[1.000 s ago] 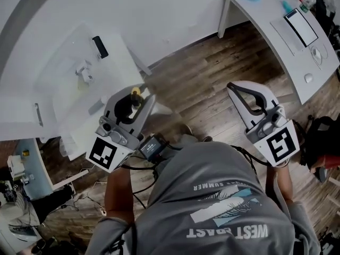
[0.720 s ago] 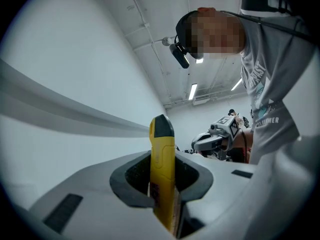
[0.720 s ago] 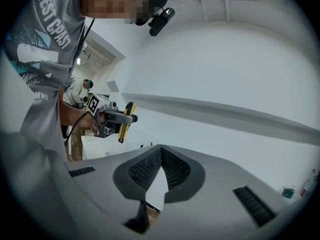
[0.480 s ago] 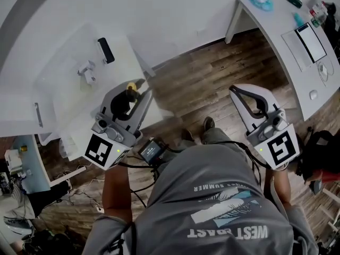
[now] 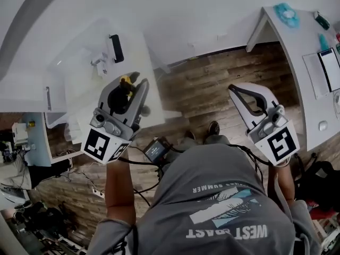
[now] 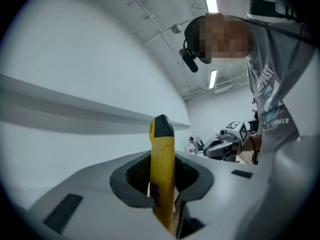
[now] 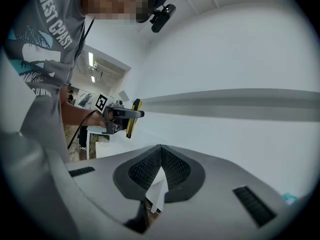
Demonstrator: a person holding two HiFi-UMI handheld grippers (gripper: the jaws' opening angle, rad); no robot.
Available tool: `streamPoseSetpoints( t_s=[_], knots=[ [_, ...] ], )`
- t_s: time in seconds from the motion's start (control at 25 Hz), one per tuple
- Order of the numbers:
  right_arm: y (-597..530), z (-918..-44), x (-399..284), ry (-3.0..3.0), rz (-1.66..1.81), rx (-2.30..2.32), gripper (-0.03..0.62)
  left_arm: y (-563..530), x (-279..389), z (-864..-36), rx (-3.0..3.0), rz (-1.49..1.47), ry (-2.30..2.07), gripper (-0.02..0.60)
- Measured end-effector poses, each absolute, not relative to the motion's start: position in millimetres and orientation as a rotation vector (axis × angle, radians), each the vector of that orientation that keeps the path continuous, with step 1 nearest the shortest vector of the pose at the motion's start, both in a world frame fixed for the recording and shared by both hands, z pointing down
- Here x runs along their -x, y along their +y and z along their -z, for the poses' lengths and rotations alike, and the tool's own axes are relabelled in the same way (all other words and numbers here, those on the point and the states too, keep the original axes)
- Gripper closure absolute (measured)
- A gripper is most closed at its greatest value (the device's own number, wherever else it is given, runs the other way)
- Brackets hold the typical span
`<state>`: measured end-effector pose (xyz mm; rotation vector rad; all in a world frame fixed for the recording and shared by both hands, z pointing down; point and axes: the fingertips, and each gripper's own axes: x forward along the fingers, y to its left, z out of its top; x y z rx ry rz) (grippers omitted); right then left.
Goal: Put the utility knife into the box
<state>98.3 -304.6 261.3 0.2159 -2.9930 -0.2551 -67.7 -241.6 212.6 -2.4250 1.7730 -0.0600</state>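
Utility knife (image 6: 163,169) stands pinched upright between the left gripper's (image 5: 131,85) fingers (image 6: 125,181).

- Left gripper (image 5: 132,87): grey two-jaw tool with a black-and-white marker cube, held over the white table (image 5: 79,89); its jaws are closed on a yellow utility knife with a black tip (image 5: 125,81).
- Right gripper (image 5: 234,90): same make, held over the brown wood-plank floor (image 5: 212,78), jaws meeting at the tip, nothing between them.
- Black oblong object (image 5: 116,48): lies on the white table, beyond the knife.
- White curved desk (image 5: 297,52): upper right, bearing a teal object (image 5: 286,12).
- Person's grey printed T-shirt (image 5: 223,206): fills the lower middle.
- Small black box with cables (image 5: 156,150): just beside the left forearm.
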Motion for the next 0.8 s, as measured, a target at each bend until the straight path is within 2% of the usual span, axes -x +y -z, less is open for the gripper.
streamPoseSetpoints(
  t_s=[0.32, 0.8],
  knots=[
    [-319, -278, -79, -2.984, 0.192, -0.051, 0.585, -255, 107, -206, 2.292, 0.074, 1.945, 0.494],
    [-323, -283, -31, -2.949, 0.184, -0.002, 0.583, -263, 235, -205, 2.129, 0.144, 2.136, 0.494]
  ],
)
